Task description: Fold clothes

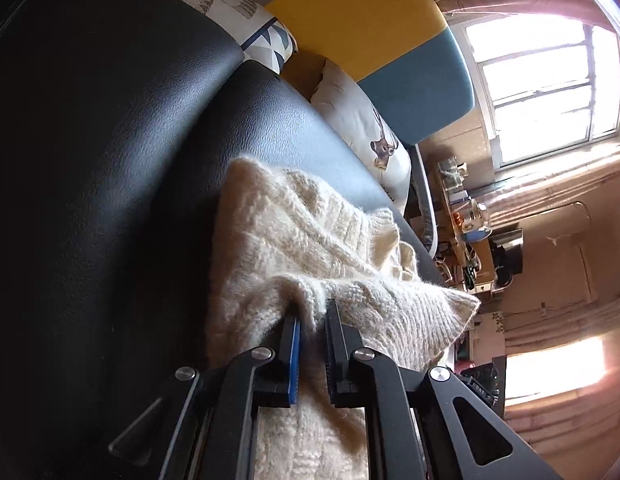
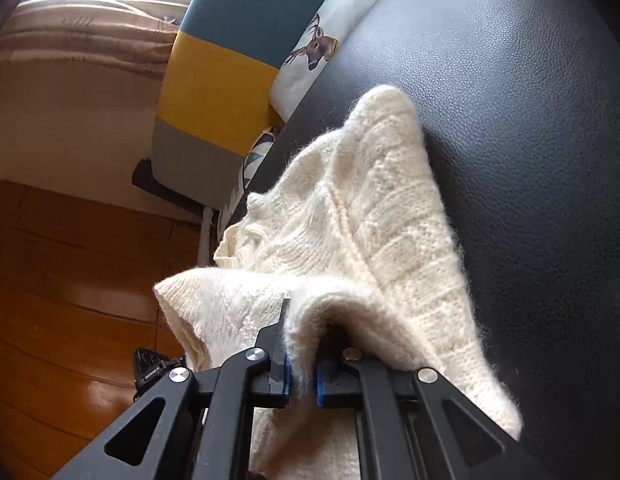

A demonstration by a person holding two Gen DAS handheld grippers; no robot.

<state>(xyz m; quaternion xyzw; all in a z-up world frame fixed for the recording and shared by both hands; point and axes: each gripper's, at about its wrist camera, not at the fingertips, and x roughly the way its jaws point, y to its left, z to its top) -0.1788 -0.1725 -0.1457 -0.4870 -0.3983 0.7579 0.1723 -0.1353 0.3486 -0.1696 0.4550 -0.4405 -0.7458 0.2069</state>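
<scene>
A cream cable-knit sweater (image 1: pixel 293 240) lies on a black leather sofa seat (image 1: pixel 109 160). In the left wrist view my left gripper (image 1: pixel 312 312) is shut on a raised fold of the sweater, and the knit bunches between its black fingers with blue pads. The right wrist view shows the same sweater (image 2: pixel 382 220) on the sofa (image 2: pixel 530 140), with my right gripper (image 2: pixel 305 324) shut on another edge. There the wool drapes over the fingers and hides the right fingertip. Between the two grips the sweater is lifted into a ridge.
Printed cushions (image 1: pixel 374 132) lean at the sofa's end by a yellow, teal and grey chair back (image 1: pixel 390 28). A window (image 1: pixel 542 92) and a cluttered desk (image 1: pixel 466 232) lie beyond. The right wrist view shows the wooden floor (image 2: pixel 69 300) beside the sofa.
</scene>
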